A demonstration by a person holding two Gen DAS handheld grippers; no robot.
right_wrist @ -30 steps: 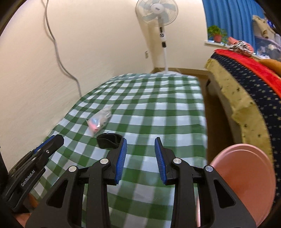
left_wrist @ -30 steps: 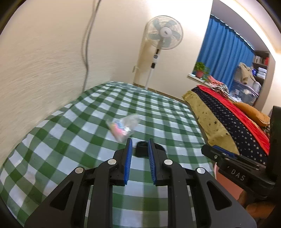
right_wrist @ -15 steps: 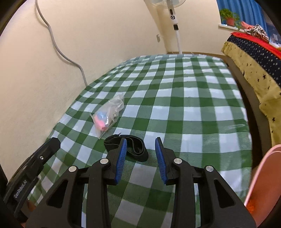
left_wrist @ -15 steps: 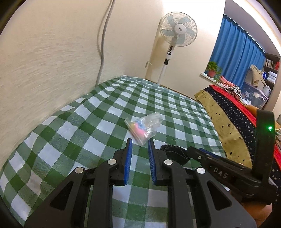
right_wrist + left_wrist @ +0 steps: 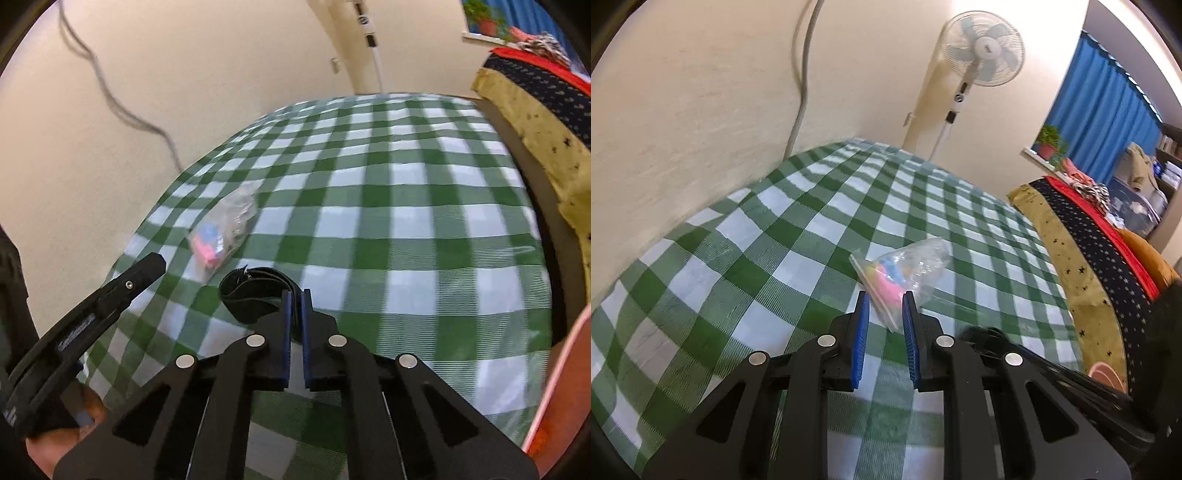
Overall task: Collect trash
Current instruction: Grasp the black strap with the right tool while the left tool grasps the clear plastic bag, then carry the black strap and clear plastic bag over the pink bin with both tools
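Observation:
A clear plastic bag (image 5: pixel 905 267) with pink and blue bits inside lies on the green checked cloth (image 5: pixel 798 229). My left gripper (image 5: pixel 884 301) is open, its blue pads on either side of the bag's near corner. The bag also shows in the right wrist view (image 5: pixel 225 232). A black strap loop (image 5: pixel 255 291) lies just in front of the bag. My right gripper (image 5: pixel 295 299) is shut on the loop's near edge. The left gripper's body (image 5: pixel 85 321) shows at the left of the right wrist view.
A cream wall with a hanging cable (image 5: pixel 803 74) runs along the left. A standing fan (image 5: pixel 979 48) is beyond the table's far end. A bed with a dark starred cover (image 5: pixel 1108 266) is on the right. A pink bin rim (image 5: pixel 561 387) sits at the lower right.
My right gripper has closed on the black strap loop. My left gripper has moved forward, so that the bag's corner lies between its pads.

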